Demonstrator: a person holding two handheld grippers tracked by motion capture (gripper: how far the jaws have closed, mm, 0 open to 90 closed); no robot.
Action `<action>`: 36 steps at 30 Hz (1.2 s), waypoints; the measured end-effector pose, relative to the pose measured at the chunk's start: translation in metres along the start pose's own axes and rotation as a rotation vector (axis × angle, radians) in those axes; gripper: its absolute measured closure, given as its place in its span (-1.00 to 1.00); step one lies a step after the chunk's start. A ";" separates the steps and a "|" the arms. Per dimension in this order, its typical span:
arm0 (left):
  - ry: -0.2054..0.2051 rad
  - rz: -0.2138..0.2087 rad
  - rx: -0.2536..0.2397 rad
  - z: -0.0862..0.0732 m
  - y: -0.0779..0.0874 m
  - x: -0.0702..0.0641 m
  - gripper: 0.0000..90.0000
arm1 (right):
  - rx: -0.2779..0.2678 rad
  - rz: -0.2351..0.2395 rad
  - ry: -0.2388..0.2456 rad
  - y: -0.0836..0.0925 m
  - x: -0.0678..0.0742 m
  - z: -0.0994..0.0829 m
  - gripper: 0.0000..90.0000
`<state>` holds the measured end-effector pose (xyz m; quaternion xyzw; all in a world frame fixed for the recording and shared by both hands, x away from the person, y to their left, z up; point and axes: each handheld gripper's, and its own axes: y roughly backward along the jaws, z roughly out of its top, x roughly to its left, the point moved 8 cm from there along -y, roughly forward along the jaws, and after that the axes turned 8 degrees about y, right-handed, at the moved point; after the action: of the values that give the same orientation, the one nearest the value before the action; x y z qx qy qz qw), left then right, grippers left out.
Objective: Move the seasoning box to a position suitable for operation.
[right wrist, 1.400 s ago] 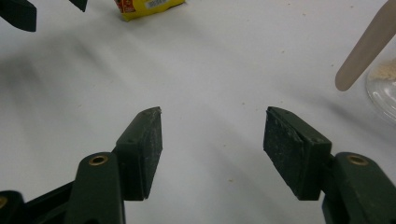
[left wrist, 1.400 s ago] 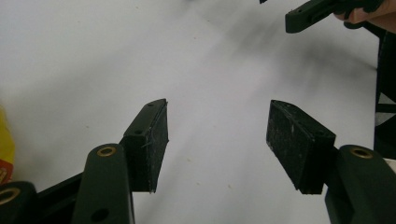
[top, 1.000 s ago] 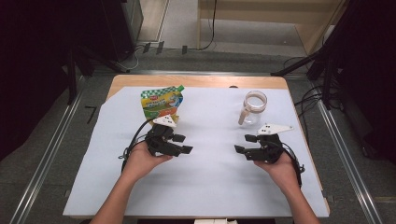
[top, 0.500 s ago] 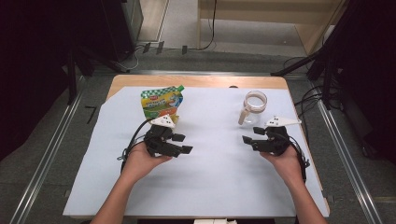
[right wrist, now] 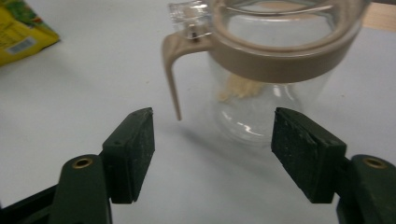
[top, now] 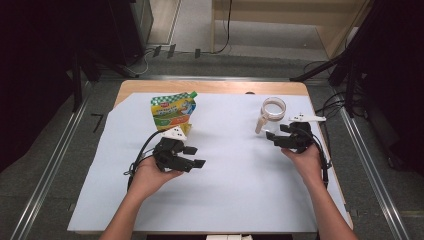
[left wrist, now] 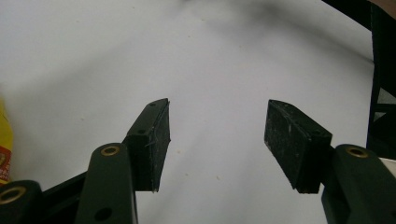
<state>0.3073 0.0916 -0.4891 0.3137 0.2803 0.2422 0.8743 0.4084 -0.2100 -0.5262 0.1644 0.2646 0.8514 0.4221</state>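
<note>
Clear glass jar [right wrist: 261, 116] w/ tan-beige rim & handle. Pouch [top: 173, 111]: yellow-green, checkered top, red logo. Sheet [top: 225, 195] pale blue-white over light wood tabletop [top: 210, 87]. Both grippers black.

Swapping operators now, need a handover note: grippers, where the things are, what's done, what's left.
Right gripper: open, nothing between the jaws, which have just been opening; it faces the clear jar with the beige rim and handle, close but not touching.
Left gripper: open, holding nothing, over bare white sheet.
Yellow-green pouch: lying on the sheet beyond the left gripper, untouched.
Done: the approach to the jar.
Left: likely grasp the jar; the pouch step has not begun.
</note>
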 end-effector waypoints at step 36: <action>0.026 0.007 0.031 -0.015 -0.007 0.003 -0.08 | -0.117 -0.117 -0.017 -0.065 -0.037 0.010 -0.73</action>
<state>0.3014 0.0944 -0.5045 0.3252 0.2943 0.2449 0.8646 0.4764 -0.2038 -0.5586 0.1310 0.2199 0.8377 0.4824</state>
